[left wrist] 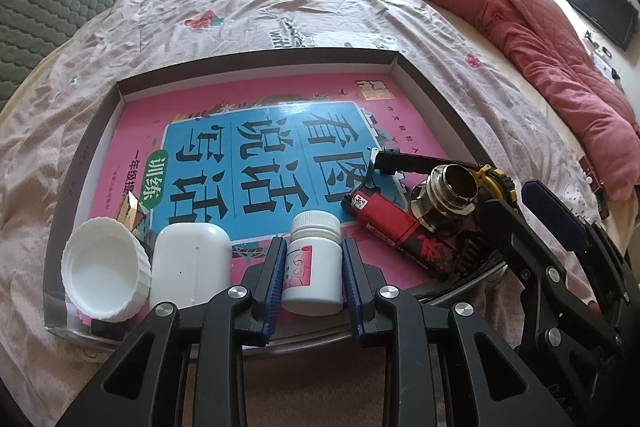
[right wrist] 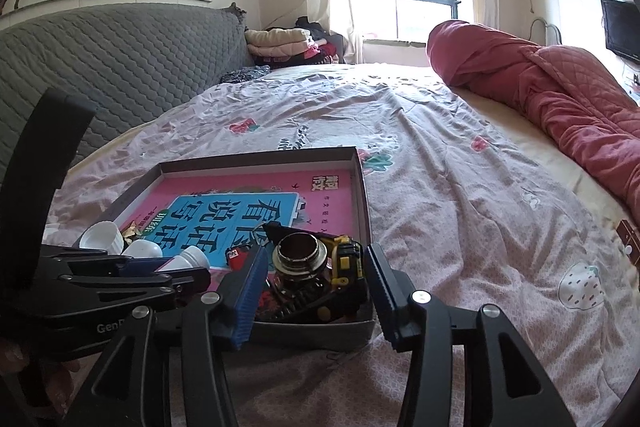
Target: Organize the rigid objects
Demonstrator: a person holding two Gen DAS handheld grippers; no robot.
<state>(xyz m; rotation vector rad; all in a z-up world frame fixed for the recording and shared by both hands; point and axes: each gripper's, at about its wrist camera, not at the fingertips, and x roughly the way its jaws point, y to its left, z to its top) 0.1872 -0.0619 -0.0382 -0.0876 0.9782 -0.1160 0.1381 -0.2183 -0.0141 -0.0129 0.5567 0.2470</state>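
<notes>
the left gripper (left wrist: 313, 265) has its jaws clamped on the small white pill bottle (left wrist: 314, 263), which stands upright between the blue pads just inside the near wall of the shallow box (left wrist: 420, 79) on the bed (left wrist: 240, 7); the grip looks meant to seat the bottle in a row, since just left of those jaws stand a white rounded case (left wrist: 192, 263) and, beyond it, a white ribbed cap (left wrist: 106, 271) lying mouth-up. the right gripper (right wrist: 316, 283) has its jaws well apart, clamped on nothing, straddling the box's near right corner where an open glass jar (right wrist: 300, 255) and a yellow tape measure (right wrist: 346, 259) sit between and just ahead of them, a red lighter (left wrist: 400, 231) lying to their left. the wide stance suggests a release there, or a reach for the jar; which, i cannot tell. a pink book cover (left wrist: 256, 147) lines the box floor, giving a flat bed for small rigid things.
</notes>
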